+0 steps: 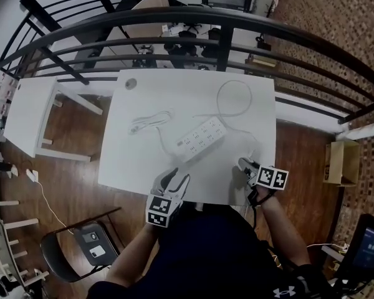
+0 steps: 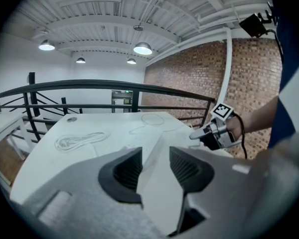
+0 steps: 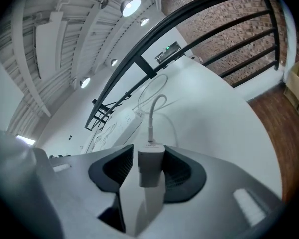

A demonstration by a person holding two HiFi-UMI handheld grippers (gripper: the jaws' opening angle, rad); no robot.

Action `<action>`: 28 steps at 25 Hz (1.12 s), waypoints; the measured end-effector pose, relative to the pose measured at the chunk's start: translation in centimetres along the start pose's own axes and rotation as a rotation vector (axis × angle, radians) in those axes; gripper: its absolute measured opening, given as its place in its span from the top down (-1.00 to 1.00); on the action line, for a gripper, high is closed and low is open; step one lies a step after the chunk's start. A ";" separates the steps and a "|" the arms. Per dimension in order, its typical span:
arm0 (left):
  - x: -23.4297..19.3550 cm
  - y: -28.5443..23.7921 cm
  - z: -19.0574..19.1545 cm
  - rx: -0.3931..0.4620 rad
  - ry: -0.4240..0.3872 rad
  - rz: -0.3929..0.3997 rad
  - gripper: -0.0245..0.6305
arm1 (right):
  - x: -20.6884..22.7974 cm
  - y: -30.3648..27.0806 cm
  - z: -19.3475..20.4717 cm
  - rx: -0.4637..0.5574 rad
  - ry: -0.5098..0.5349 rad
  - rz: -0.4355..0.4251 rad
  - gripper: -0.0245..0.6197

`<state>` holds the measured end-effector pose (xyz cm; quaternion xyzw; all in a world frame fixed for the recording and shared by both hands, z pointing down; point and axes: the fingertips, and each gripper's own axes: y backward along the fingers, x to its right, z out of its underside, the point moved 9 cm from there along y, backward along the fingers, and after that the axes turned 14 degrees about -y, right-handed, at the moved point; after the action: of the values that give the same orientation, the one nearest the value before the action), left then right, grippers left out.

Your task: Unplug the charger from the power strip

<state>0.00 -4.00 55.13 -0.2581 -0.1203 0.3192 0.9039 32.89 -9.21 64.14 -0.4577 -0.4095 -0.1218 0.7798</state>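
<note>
Standing a little apart, the jaws of the right claw have the white charger between them, loose, not squeezing. The charger points straight away from the claw, near the front edge of the desk. It is already out of the power strip, which lies slanted, ahead and to the left. The charger's cable loops away in front. The left claw is wide open and holds nothing. Pulling the right claw straight back looks safe.

Navy shirt, grey gripper fingers, marker cubes
</note>
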 end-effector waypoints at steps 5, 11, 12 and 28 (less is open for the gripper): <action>0.8 0.0 -0.3 0.009 0.002 -0.022 0.40 | 0.3 0.4 -0.1 -0.045 0.133 0.101 0.05; 2.0 0.0 -0.8 0.024 0.006 -0.021 0.40 | 1.2 2.2 -0.5 -0.014 0.156 0.154 -0.02; 2.2 0.1 -0.9 0.031 0.005 -0.020 0.40 | 1.3 2.8 -0.6 0.009 0.144 0.157 0.01; 1.5 9.8 0.0 0.253 0.100 0.043 0.91 | -10.4 8.6 7.3 0.294 0.298 0.038 0.62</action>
<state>-3.91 3.48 49.90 -0.1602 -0.0284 0.3380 0.9270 27.30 -0.41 52.83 -0.3236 -0.2943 -0.1127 0.8922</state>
